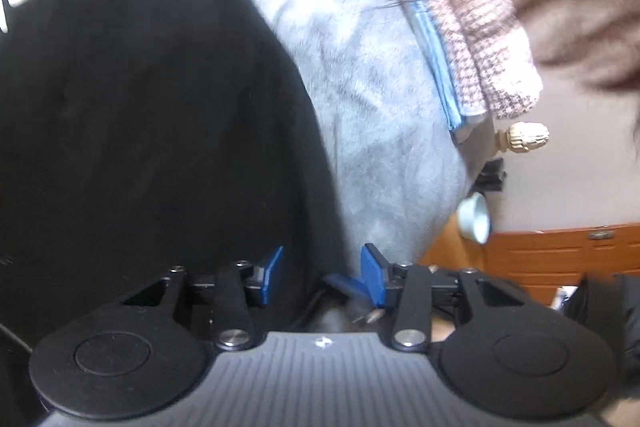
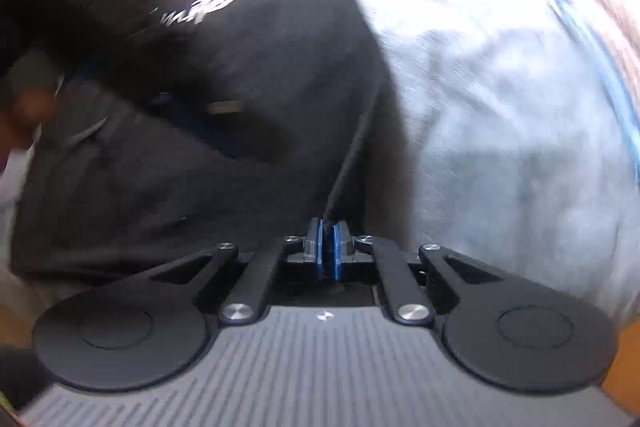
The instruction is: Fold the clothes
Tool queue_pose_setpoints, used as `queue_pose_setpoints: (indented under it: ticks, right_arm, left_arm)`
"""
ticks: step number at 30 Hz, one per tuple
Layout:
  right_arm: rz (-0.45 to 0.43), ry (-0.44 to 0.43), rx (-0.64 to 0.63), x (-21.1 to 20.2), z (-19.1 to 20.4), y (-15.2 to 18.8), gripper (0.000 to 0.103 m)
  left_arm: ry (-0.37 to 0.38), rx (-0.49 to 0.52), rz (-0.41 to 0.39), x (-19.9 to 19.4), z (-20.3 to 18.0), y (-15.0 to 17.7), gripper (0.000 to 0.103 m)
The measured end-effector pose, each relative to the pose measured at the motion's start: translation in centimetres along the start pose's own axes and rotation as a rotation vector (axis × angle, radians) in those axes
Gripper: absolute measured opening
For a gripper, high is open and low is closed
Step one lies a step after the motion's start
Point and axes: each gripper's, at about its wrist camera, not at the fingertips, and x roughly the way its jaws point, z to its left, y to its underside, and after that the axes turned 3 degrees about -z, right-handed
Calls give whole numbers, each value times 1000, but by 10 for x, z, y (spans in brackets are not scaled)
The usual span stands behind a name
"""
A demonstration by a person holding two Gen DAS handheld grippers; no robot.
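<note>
In the left wrist view, the left claw [image 1: 322, 277] is standing part open with its blue pads apart, gripping nothing, while the black garment [image 1: 140, 115] is filling the picture from nine to twelve o'clock and the grey cloth [image 1: 372, 107] is lying just beside it toward one o'clock. In the right wrist view, the right claw [image 2: 329, 247] is pinching a black fold of the black garment [image 2: 240, 107] tight between its pads, with the grey cloth [image 2: 500, 107] spreading toward three o'clock.
</note>
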Motion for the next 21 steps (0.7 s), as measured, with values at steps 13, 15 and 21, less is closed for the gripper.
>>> queue_pose_setpoints:
  ticks: [13,15,21]
  right_arm:
    - [-54,46,129,-17,10,26,12]
    - [-47,97,165,-17,-5,32,13]
    - [-46,79,167,-7,-49,40,14]
  left_arm:
    - [-57,-34,133,48,26,-26,6]
    - [-47,-18,130,50,24,-29,2]
    - [-16,-2,143,54,15,-35,1]
